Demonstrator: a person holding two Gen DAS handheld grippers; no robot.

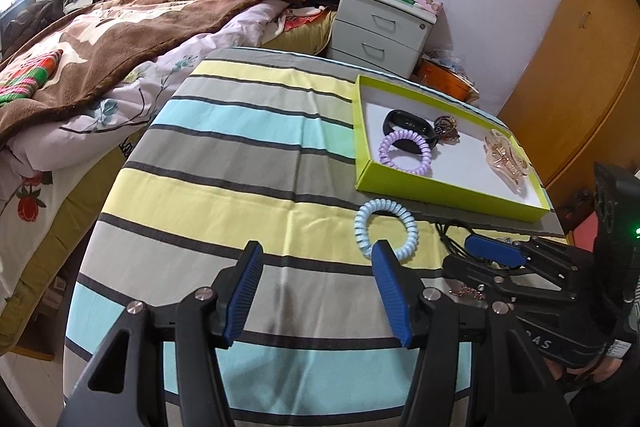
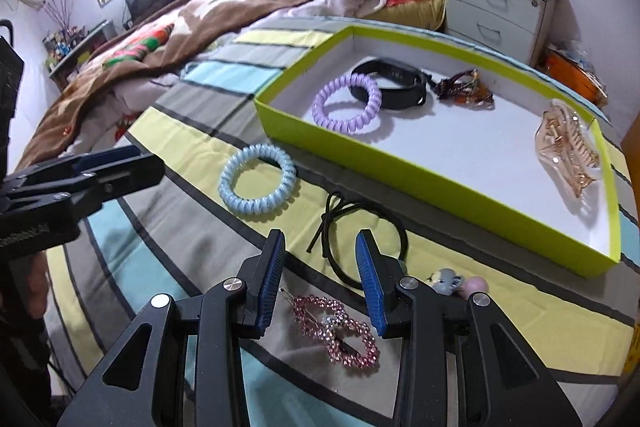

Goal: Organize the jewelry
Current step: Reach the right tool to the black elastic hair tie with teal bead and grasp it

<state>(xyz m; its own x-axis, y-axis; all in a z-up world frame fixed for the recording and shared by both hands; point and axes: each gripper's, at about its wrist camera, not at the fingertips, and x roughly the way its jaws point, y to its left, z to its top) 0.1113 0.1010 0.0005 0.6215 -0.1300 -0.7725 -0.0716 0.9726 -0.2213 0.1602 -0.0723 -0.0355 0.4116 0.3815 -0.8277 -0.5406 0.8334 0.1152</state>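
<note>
Glossy blue coiled hair tie [image 2: 258, 185] lies beside, perhaps touching, cardboard tray [image 2: 472, 187].

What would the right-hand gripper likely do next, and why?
Probably lower the right gripper and close its open jaws on the pink rhinestone clip lying just below them. The clip lies on the striped cloth, outside the green tray.

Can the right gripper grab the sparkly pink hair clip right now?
Probably yes. The right gripper is open and empty, and the pink hair clip lies bare on the striped cloth just below its fingers. Only the black hair tie lies nearby, not on top.
</note>
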